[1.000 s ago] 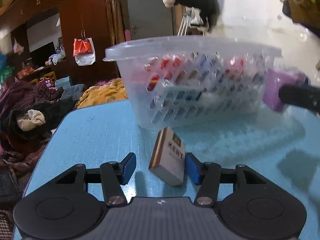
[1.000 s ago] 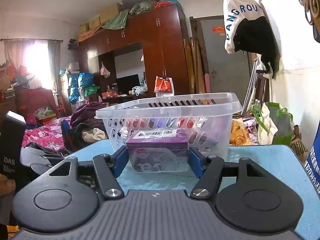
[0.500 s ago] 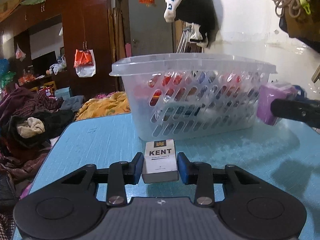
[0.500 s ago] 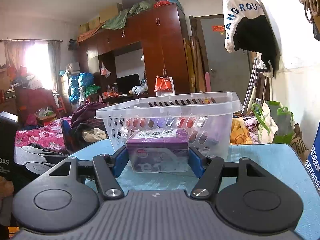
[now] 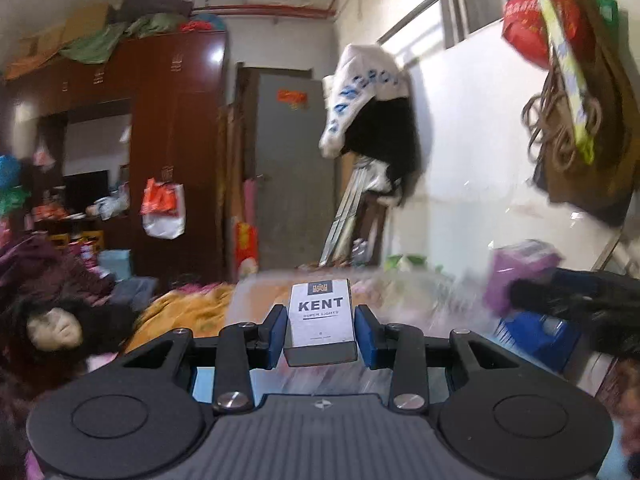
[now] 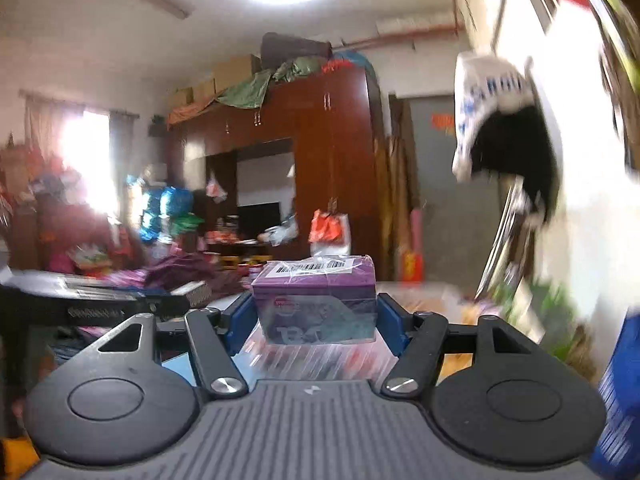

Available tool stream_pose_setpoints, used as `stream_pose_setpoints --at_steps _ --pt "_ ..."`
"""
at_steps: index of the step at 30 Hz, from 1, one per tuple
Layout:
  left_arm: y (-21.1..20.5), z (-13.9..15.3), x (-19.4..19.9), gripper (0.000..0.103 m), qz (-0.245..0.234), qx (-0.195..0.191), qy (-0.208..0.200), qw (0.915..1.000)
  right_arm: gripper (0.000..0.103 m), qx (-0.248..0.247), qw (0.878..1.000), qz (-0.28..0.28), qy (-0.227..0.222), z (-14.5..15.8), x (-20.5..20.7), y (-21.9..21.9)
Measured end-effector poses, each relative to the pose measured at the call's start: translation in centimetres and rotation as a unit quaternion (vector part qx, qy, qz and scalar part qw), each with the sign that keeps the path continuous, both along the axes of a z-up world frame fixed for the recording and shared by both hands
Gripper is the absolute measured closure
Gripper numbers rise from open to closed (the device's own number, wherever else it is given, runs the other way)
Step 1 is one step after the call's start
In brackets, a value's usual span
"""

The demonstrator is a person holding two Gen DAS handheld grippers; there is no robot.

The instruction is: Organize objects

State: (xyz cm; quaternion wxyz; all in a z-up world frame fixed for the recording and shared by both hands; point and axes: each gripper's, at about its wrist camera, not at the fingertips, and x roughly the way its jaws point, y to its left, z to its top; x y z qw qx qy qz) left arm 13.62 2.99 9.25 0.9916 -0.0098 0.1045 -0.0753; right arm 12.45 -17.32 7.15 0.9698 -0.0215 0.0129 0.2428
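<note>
My left gripper (image 5: 321, 330) is shut on a white KENT cigarette pack (image 5: 321, 314), held upright and lifted. My right gripper (image 6: 316, 314) is shut on a purple box (image 6: 316, 304) with a barcode label on top, also lifted. The clear plastic basket (image 5: 264, 280) shows only as a blurred rim just beyond and below the pack; in the right wrist view its blurred slotted wall (image 6: 312, 360) lies below the purple box. The right gripper with the purple box (image 5: 520, 268) appears at the right of the left wrist view. The left gripper (image 6: 100, 308) appears at the left of the right wrist view.
The blue table (image 5: 204, 384) shows only in slivers under the fingers. A white wall with hanging clothes (image 5: 368, 112) and bags (image 5: 572, 120) is to the right. A dark wardrobe (image 6: 320, 152), a grey door (image 5: 292, 176) and piles of clothes (image 5: 60, 312) lie beyond the table.
Both grippers have risen and tilted up with their loads. The basket has dropped from mid-view to the bottom. Earlier, the left gripper closed on the KENT pack.
</note>
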Motion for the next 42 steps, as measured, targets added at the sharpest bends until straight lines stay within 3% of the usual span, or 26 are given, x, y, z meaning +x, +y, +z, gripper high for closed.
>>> stream_pose_setpoints --at_steps 4,7,8,9,10,11,12,13,15,17,19,24,28,37,42 --pt "-2.3 3.6 5.4 0.062 -0.016 0.000 0.027 0.9995 0.036 -0.046 0.999 -0.016 0.017 2.4 5.5 2.0" --pt "-3.5 3.5 9.4 0.062 -0.004 0.006 0.067 0.9977 0.035 -0.059 0.997 -0.008 0.046 1.9 8.9 2.7" --pt "-3.7 3.0 10.8 0.061 -0.001 0.004 0.080 0.9968 0.029 -0.069 0.996 0.002 0.050 1.4 9.6 3.0" --pt "-3.7 2.6 11.8 0.057 0.004 0.000 0.087 0.9962 0.022 -0.083 0.995 0.004 0.050 0.9 10.0 3.3" --pt "-3.7 2.1 12.5 0.041 0.008 -0.002 0.094 0.9955 0.009 -0.099 0.994 -0.005 0.045 0.4 10.1 3.6" --pt "-3.5 1.5 13.5 0.031 0.013 -0.008 0.104 0.9944 0.002 -0.117 0.992 -0.021 0.039 -0.2 10.1 4.1" --pt "-3.2 1.0 14.0 0.023 0.014 -0.017 0.111 0.9936 0.002 -0.125 0.991 -0.026 0.037 -0.6 10.0 4.2" --pt "-2.8 0.7 14.1 0.023 0.011 -0.025 0.111 0.9934 0.002 -0.125 0.991 -0.025 0.038 -0.8 9.7 4.2" --pt "-1.7 0.3 13.1 0.023 0.004 -0.035 0.096 0.9947 0.000 -0.100 0.994 -0.010 0.042 -0.8 8.6 3.2" --pt "-1.0 0.2 11.7 0.015 0.001 -0.038 0.073 0.9966 0.000 -0.074 0.996 -0.003 0.047 -0.4 7.4 1.9" --pt "-0.6 0.3 10.0 0.000 -0.003 -0.037 0.047 0.9982 0.000 -0.051 0.997 -0.005 0.051 0.0 6.5 0.9" --pt "-0.3 0.8 5.9 0.000 0.001 -0.022 0.015 0.9997 0.000 -0.019 0.996 0.001 0.083 0.5 4.8 -0.5" --pt "-1.3 0.6 2.5 0.000 0.017 0.017 -0.014 0.9996 0.000 -0.016 0.995 -0.012 0.095 0.4 4.0 -1.2" --pt "-2.4 -0.1 2.7 0.000 0.016 0.032 0.059 0.9976 0.000 -0.048 0.988 -0.046 0.142 -0.2 4.7 -0.9" --pt "-2.0 -0.9 3.0 0.000 0.027 0.021 0.084 0.9959 0.000 -0.062 0.986 -0.058 0.144 -1.2 4.4 -0.6"
